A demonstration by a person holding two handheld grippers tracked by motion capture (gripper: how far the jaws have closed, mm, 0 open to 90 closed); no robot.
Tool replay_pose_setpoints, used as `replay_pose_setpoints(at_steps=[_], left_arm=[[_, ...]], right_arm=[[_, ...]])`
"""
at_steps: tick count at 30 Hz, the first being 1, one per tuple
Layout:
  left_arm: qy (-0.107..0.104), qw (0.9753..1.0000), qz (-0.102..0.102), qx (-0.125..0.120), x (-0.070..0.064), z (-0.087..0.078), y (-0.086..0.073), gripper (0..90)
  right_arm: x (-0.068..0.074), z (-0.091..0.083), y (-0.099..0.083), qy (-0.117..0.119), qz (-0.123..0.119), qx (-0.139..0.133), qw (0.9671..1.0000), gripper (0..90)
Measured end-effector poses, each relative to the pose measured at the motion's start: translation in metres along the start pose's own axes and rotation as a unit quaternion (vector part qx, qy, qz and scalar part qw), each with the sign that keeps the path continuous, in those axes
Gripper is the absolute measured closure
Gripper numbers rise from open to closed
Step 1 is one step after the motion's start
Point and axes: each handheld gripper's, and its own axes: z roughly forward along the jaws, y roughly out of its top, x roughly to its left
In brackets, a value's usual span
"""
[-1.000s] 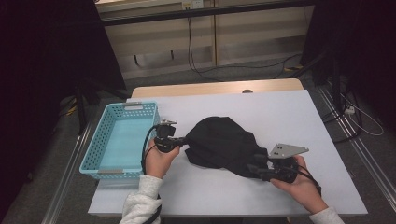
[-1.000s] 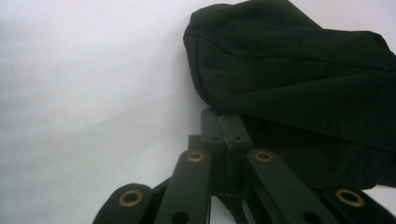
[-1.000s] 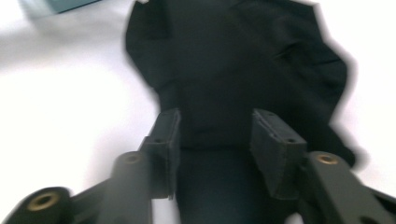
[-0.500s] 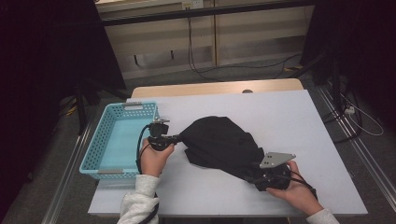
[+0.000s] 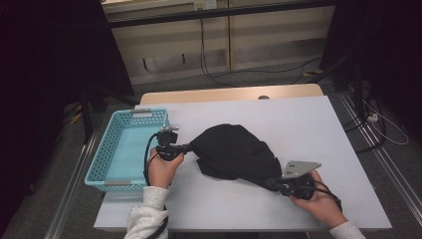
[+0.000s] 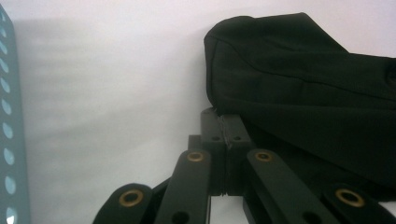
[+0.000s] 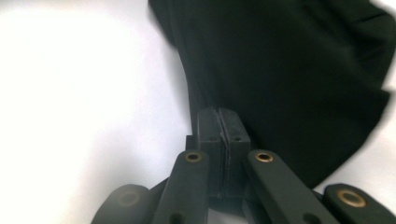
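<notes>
Soft, matte black cloth (image 5: 234, 152) lies rumpled on the smooth white counter (image 5: 318, 124); left gripper (image 5: 188, 147) and right gripper (image 5: 272, 183) jaws pinch its opposite edges beside a perforated blue plastic basket (image 5: 102, 162).

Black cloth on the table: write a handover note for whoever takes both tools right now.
Left tool: shut on the cloth, pinching its edge on the basket side.
Right tool: shut on the cloth, at its near right corner.
Cloth: bunched in a mound on the white table, held between the two tools.
Blue basket: at the table's left edge, nothing in it.
Done: both grips taken.
Left: probably spread or fold the cloth, then perhaps move it to the basket.
</notes>
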Motion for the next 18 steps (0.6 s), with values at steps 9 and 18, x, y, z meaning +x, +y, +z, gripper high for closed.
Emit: replay_pose_setpoints(at_steps=[9, 18], left_arm=[[-0.014, 0.9998, 0.008, 0.008, -0.004, 0.003, -0.001, 90.0], [-0.013, 0.9997, 0.017, 0.009, -0.005, 0.006, -0.002, 89.6]], right_arm=[[-0.031, -0.035, -0.002, -0.064, 0.075, -0.076, 0.9923, 89.5], [-0.045, -0.033, -0.009, -0.115, 0.114, -0.071, 0.9843, 89.5]])
